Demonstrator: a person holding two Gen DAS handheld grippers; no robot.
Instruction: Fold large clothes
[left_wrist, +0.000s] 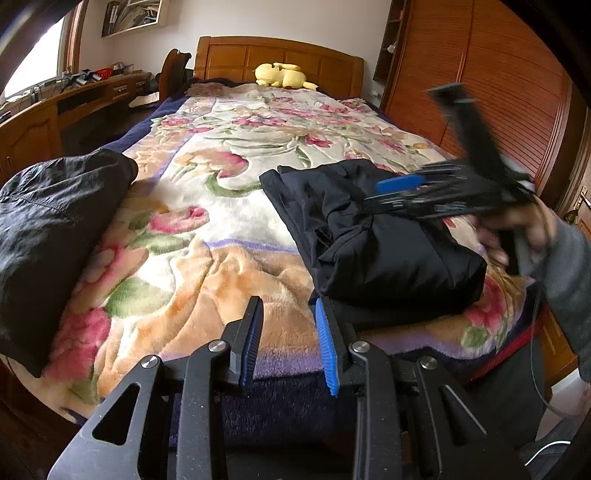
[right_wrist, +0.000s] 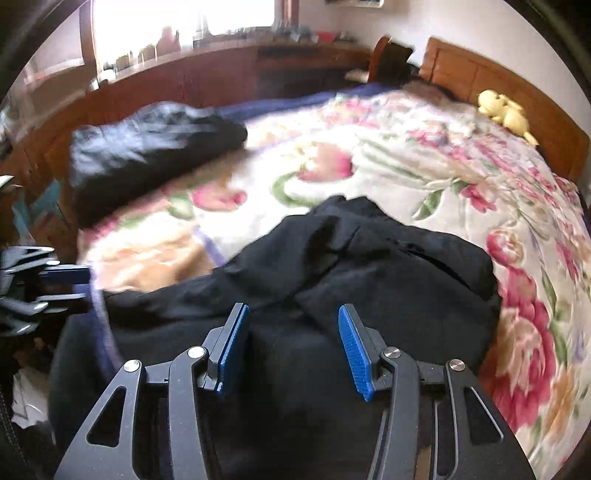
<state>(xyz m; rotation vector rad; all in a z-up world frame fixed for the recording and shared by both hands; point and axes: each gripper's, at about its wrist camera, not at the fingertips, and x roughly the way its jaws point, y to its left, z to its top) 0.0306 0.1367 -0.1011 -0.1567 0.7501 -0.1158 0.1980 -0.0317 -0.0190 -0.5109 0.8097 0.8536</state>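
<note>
Crumpled black shiny jacket (left_wrist: 55, 229) lies at the left edge of the floral plush blanket (left_wrist: 229, 206), well apart from both tools. Next across, the left gripper (left_wrist: 288, 343) hovers at the foot of the bed, its blue-padded jaws partly apart with nothing between them, only blanket beyond. Just to its right sits the folded dark navy padded garment (left_wrist: 373, 236), its long axis running away toward the wooden headboard (left_wrist: 280, 59). Above that bundle the right gripper (right_wrist: 293, 347) hangs, jaws roughly half open and empty, pointing down at the cloth. So the right hand looks nearer the folded bundle, while the unfolded jacket lies off to the left, closer to the left hand. No brand, label or readable writing shows anywhere.
</note>
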